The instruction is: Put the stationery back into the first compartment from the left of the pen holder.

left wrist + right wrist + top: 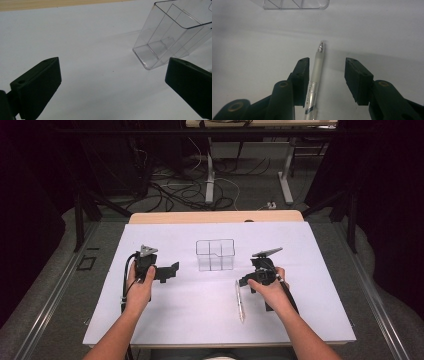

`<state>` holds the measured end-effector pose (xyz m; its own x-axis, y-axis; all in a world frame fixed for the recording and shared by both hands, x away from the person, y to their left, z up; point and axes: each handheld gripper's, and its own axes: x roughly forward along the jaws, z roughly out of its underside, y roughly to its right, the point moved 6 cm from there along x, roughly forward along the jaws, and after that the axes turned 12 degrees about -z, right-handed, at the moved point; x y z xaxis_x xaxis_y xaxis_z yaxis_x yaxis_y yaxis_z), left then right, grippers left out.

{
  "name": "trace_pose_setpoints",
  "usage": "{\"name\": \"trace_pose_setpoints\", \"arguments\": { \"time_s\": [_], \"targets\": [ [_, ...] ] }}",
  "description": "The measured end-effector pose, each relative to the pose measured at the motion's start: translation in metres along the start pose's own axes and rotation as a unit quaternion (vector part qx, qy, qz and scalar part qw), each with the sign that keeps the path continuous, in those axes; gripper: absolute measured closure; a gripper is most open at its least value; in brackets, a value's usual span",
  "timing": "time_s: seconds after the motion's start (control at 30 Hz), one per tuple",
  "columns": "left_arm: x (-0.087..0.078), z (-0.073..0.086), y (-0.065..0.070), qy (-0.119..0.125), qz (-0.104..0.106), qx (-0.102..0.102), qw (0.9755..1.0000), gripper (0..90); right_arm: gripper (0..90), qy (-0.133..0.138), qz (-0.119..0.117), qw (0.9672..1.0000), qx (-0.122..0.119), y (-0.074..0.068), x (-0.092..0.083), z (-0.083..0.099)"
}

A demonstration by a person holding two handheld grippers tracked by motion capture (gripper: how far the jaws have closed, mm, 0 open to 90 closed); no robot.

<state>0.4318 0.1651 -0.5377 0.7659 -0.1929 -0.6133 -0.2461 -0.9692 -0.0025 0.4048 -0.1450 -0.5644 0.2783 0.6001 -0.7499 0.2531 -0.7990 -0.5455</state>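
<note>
— Where's the pen (315,81) right now?

— Lying flat on the white counter (200,320), toward the near edge and right of the middle, its tip pointing away from me at the clear divided organizer (215,254) that stands mid-counter. My right gripper (327,75) is down over it, jaws straddling the barrel. In the right gripper view one jaw sits right against the pen's side; the other stands off with bare counter between. So they are part-spread around it, not pinching yet.

— And your other hand?

— My left gripper (112,82) rests toward the left edge, jaws spread wide with nothing in them, pointed at the organizer's near corner.

— How do you expect the pen to behave?

— Light, stiff, and slick, I'd judge: a smooth round plastic barrel that will want to roll away or twist as the jaws meet. The frosted grip section near the tip looks like the best place, softer and less slippery than the glossy printed part behind it. I'd take it there, square across the barrel, pads low to the counter.

— Fragile?

— Hardly. The thin-walled organizer is likelier to tip or skid if nudged.
</note>
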Motion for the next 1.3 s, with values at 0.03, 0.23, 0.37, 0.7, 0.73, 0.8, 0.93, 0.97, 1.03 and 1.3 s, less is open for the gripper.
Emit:
{"name": "trace_pose_setpoints", "arguments": {
  "time_s": [0.03, 0.23, 0.37, 0.7, 0.73, 0.8, 0.93, 0.97, 1.03, 1.3],
  "targets": [
    [0.000, 0.000, 0.000, -0.001, -0.001, 0.001, 1.0000, 0.3, 56.3, -0.003, -0.002, 1.0000, 0.001, 0.000, 0.001, 0.000],
    [0.002, 0.001, 0.000, 0.000, -0.002, 0.000, 1.0000, 0.4, 60.6, -0.012, -0.007, 0.9998, 0.014, 0.003, 0.004, 0.002],
    [0.002, 0.001, 0.001, -0.003, 0.000, 0.004, 1.0000, 0.4, 61.9, -0.027, -0.010, 0.9993, 0.023, 0.005, 0.006, 0.003],
    [0.003, 0.001, 0.001, -0.003, -0.002, 0.007, 1.0000, 0.4, 68.2, -0.037, -0.018, 0.9982, 0.043, 0.003, 0.016, 0.005],
    [0.003, 0.001, 0.000, -0.003, -0.003, 0.007, 1.0000, 0.5, 68.8, -0.036, -0.022, 0.9979, 0.049, 0.001, 0.017, 0.004],
    [0.003, 0.002, 0.001, -0.006, 0.000, 0.005, 1.0000, 0.5, 69.6, -0.041, -0.019, 0.9978, 0.048, 0.001, 0.019, 0.004],
    [0.003, 0.002, 0.001, -0.006, 0.000, 0.005, 1.0000, 0.4, 71.5, -0.045, -0.017, 0.9974, 0.053, 0.001, 0.021, 0.003],
    [0.003, 0.002, 0.001, -0.006, 0.000, 0.005, 1.0000, 0.4, 71.7, -0.044, -0.016, 0.9977, 0.048, 0.002, 0.022, 0.003],
    [0.003, 0.002, 0.001, -0.006, 0.000, 0.005, 1.0000, 0.5, 71.9, -0.043, -0.017, 0.9976, 0.052, 0.002, 0.024, 0.002],
    [0.003, 0.002, 0.000, -0.004, -0.002, 0.003, 1.0000, 0.4, 74.2, -0.050, -0.016, 0.9963, 0.069, 0.001, 0.027, 0.003]
  ]
}}
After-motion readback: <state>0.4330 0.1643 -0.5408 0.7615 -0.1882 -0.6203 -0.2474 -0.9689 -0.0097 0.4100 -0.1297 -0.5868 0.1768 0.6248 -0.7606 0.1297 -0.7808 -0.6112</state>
